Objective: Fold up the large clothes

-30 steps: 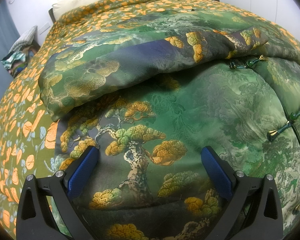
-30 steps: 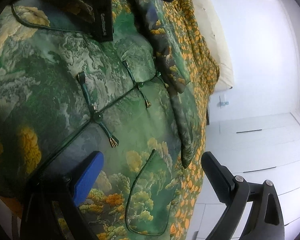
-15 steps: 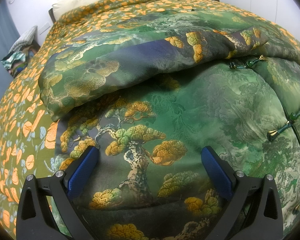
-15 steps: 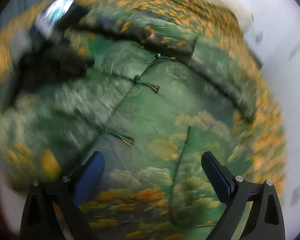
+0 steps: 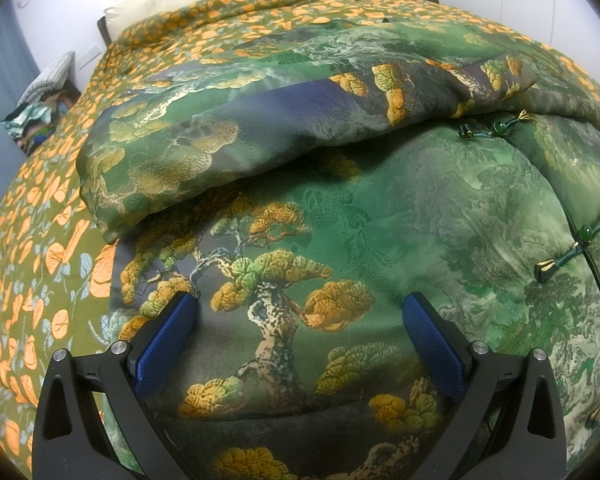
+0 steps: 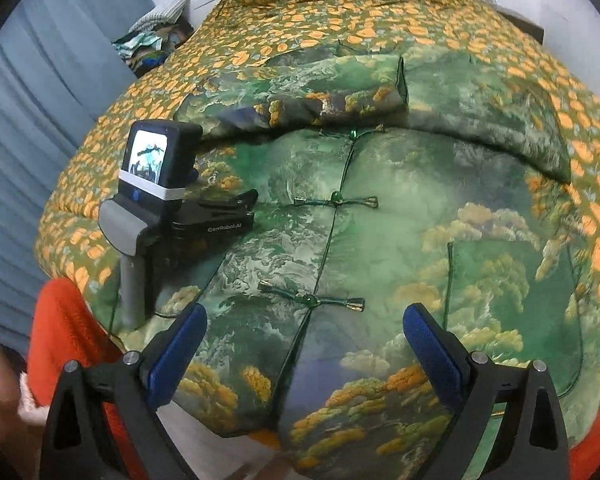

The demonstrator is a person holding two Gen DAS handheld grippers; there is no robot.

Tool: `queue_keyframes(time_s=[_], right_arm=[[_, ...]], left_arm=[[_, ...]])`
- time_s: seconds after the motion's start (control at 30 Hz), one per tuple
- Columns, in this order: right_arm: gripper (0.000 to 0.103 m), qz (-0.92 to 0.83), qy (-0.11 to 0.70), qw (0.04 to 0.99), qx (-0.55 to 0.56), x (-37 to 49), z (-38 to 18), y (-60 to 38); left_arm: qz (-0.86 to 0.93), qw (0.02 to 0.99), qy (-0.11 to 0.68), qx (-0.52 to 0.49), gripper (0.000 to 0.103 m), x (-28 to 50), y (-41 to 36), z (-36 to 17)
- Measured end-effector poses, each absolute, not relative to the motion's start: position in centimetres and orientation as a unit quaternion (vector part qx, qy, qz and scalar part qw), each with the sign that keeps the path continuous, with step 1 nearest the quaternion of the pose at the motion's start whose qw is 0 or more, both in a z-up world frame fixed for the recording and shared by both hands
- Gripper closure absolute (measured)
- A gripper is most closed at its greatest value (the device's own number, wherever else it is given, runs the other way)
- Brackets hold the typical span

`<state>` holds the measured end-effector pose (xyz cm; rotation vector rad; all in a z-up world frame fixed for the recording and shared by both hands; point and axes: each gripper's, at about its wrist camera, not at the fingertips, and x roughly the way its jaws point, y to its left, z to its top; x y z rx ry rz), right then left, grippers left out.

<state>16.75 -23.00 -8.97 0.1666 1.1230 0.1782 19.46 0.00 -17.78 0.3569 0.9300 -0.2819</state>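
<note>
Lay spread on the bed [image 6: 300,12], the padded brocade jacket [image 6: 380,220], likely bulky and slippery, best pinched at its hem; both left tool [image 5: 300,328] and right tool [image 6: 304,336] gaped empty.

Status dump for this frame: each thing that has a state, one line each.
Left tongs: open, low over the garment, gripping nothing.
Right tongs: open, over the garment's near hem, gripping nothing.
Green brocade garment: spread front-up on the bed, sleeves folded in across the top.
Frog buttons: the three in view fastened.
Bedspread: spread over the bed, under the garment.
Screen on the left tongs unit: lit.
</note>
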Motion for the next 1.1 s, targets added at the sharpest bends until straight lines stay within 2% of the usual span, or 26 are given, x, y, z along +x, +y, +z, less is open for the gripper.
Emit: queue_keyframes(time_s=[0.73, 0.87, 1.1], right_arm=[[0.006, -0.018, 0.493, 0.869, -0.039, 16.2, -6.8, -23.2], [0.006, 0.018, 0.51, 0.86, 0.007, 16.3, -7.3, -23.1], [0.006, 0.027, 0.516, 0.856, 0.004, 16.2, -8.1, -22.6]], left_arm=[[-0.135, 0.869, 0.445, 0.171, 0.0, 19.5, 0.0, -17.8], [-0.135, 0.869, 0.445, 0.171, 0.0, 19.5, 0.0, -17.8], [-0.135, 0.869, 0.445, 0.171, 0.0, 19.5, 0.0, -17.8]])
